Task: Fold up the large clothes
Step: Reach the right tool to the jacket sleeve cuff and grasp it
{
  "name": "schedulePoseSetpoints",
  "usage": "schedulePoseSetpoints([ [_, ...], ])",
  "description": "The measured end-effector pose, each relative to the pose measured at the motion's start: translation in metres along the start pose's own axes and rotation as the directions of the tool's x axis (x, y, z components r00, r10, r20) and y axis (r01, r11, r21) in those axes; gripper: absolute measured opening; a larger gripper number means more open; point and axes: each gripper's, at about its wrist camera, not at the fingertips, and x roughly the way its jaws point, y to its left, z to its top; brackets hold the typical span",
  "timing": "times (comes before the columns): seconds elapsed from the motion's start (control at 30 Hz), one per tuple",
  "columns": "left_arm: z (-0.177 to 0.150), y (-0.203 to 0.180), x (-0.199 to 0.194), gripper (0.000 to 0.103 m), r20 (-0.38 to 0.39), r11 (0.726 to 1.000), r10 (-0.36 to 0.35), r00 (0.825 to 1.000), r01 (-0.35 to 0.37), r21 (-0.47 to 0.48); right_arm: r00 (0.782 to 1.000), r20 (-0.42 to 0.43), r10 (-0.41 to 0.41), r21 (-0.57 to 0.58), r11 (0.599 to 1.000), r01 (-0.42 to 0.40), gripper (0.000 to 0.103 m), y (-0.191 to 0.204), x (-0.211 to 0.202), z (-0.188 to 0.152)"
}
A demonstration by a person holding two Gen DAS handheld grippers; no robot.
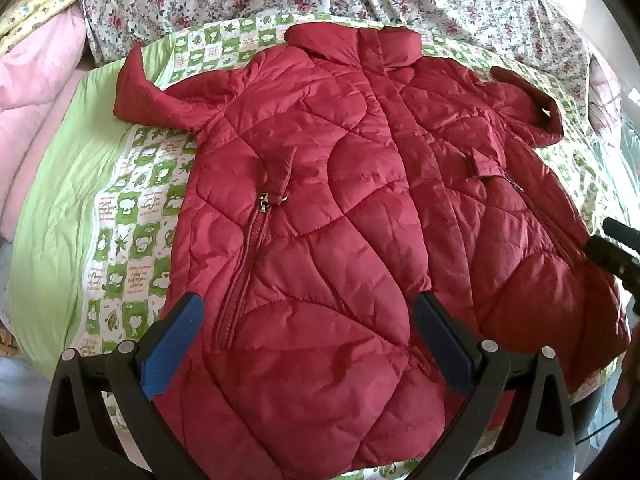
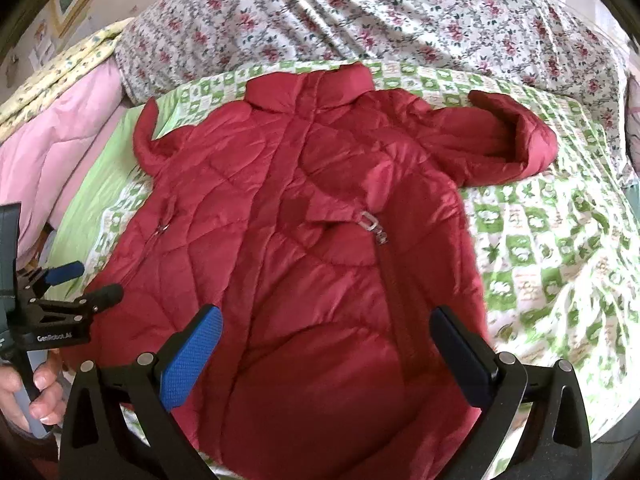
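Two hand-held grippers hover over the near hem, both spread wide, neither holding anything: left hand-held gripper (image 1: 306, 320), right hand-held gripper (image 2: 328, 332). Between their blue-padded fingers (image 2: 192, 360) lies the red quilted puffer jacket (image 1: 352, 216), front up, closed, flat on the green-and-white patterned quilt (image 2: 552, 248) covering the bed.

Step in hand, as I judge it: first fold not yet begun. To do it well, bring each sleeve across the chest before touching the hem; pinch deep, since slick padded fabric likely slips from a shallow bite. Left sleeve (image 1: 148, 100) kinks upward; right sleeve (image 2: 508, 144) curls back on itself. Smooth both first.

Farther off: pink bedding (image 1: 36, 120) at left, floral-print sheet (image 2: 400, 20) beyond the collar (image 1: 352, 44).

Hard to make out: near hem is cut off below both views; cuffs fold under; jacket's back is hidden.
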Motion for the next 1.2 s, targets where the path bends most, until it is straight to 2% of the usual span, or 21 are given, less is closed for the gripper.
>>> schedulePoseSetpoints([
  [0.13, 0.008, 0.001, 0.005, 0.103, 0.001, 1.0, 0.016, 1.0, -0.016, 0.004, 1.0, 0.019, -0.02, 0.02, 1.0, 0.02, 0.103, -0.018, 0.001, 0.014],
  [0.23, 0.015, 0.003, 0.007, 0.103, 0.047, 0.999, -0.025, 0.999, 0.026, -0.026, 0.999, 0.036, -0.031, 0.037, 0.999, 0.029, 0.103, -0.033, 0.003, 0.025],
  [0.37, 0.024, 0.007, 0.013, 0.103, 0.053, 0.999, -0.028, 0.998, 0.03, -0.039, 0.995, 0.073, -0.072, 0.057, 0.996, 0.068, 0.103, -0.06, 0.006, 0.044],
  [0.5, 0.031, 0.009, 0.02, 0.103, 0.018, 0.999, -0.014, 1.0, 0.015, -0.037, 0.989, 0.102, -0.104, 0.09, 0.991, 0.095, 0.103, -0.091, 0.015, 0.067],
  [0.63, 0.038, 0.011, 0.026, 0.103, 0.015, 0.999, -0.022, 1.0, 0.023, -0.049, 0.983, 0.126, -0.131, 0.125, 0.985, 0.115, 0.102, -0.126, 0.028, 0.098],
  [0.73, 0.042, 0.013, 0.031, 0.103, 0.007, 0.998, -0.023, 1.0, 0.023, -0.054, 0.979, 0.123, -0.164, 0.149, 0.978, 0.145, 0.1, -0.15, 0.044, 0.122],
  [0.8, 0.043, 0.013, 0.035, 0.103, 0.001, 0.997, -0.034, 0.999, 0.034, -0.064, 0.968, 0.118, -0.223, 0.15, 0.967, 0.205, 0.097, -0.165, 0.057, 0.14],
  [0.87, 0.044, 0.012, 0.039, 0.103, -0.005, 0.997, -0.044, 0.999, 0.044, -0.064, 0.964, 0.124, -0.236, 0.154, 0.964, 0.216, 0.096, -0.18, 0.068, 0.156],
  [1.03, 0.051, 0.009, 0.049, 0.103, -0.011, 0.997, -0.043, 0.999, 0.042, -0.063, 0.952, 0.063, -0.298, 0.184, 0.942, 0.282, 0.087, -0.216, 0.111, 0.193],
  [1.2, 0.061, 0.01, 0.056, 0.103, -0.007, 0.996, -0.04, 0.999, 0.04, -0.077, 0.939, 0.027, -0.342, 0.18, 0.926, 0.332, 0.08, -0.238, 0.147, 0.212],
])
